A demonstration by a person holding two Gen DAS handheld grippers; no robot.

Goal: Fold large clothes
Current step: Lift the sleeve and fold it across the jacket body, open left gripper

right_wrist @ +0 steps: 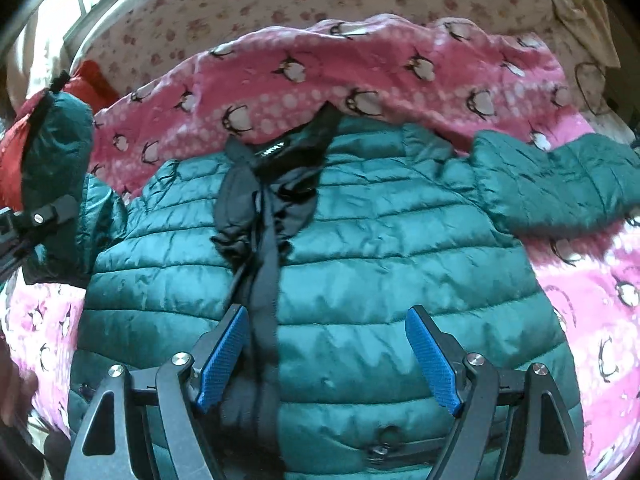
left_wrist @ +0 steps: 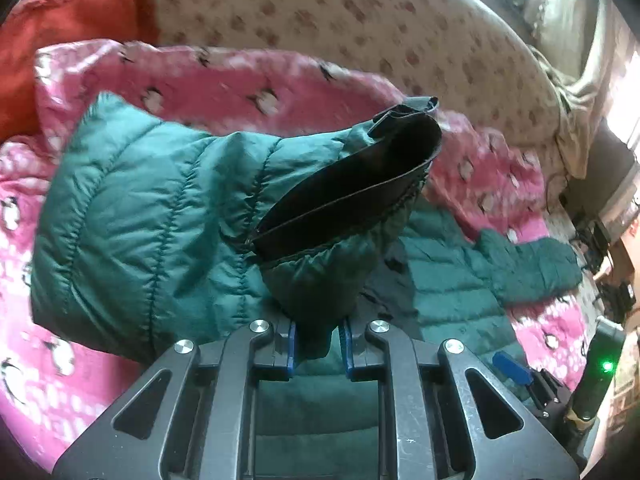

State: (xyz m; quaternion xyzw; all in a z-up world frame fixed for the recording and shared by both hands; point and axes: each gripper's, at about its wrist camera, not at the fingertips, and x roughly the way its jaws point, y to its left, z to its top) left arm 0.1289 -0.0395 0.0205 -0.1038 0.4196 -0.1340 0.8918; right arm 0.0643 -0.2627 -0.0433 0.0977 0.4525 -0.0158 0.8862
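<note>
A teal quilted puffer jacket (right_wrist: 380, 248) lies front-up on a pink penguin blanket (right_wrist: 320, 68), its black zip strip (right_wrist: 264, 280) running down the middle. My left gripper (left_wrist: 320, 328) is shut on one sleeve (left_wrist: 320, 280) and holds it up off the bed, so the cuff's black lining (left_wrist: 352, 184) gapes open. In the right wrist view that lifted sleeve (right_wrist: 56, 132) and the left gripper (right_wrist: 48, 216) sit at the far left. My right gripper (right_wrist: 328, 316) hovers open over the jacket's lower front, with nothing between its blue pads. The other sleeve (right_wrist: 560, 184) lies spread out to the right.
The blanket covers a bed with a pale floral sheet (left_wrist: 320, 12) behind it. A red cushion or cloth (left_wrist: 68, 20) lies at the bed's far left corner. Furniture and clutter (left_wrist: 612, 264) stand beyond the right edge of the bed.
</note>
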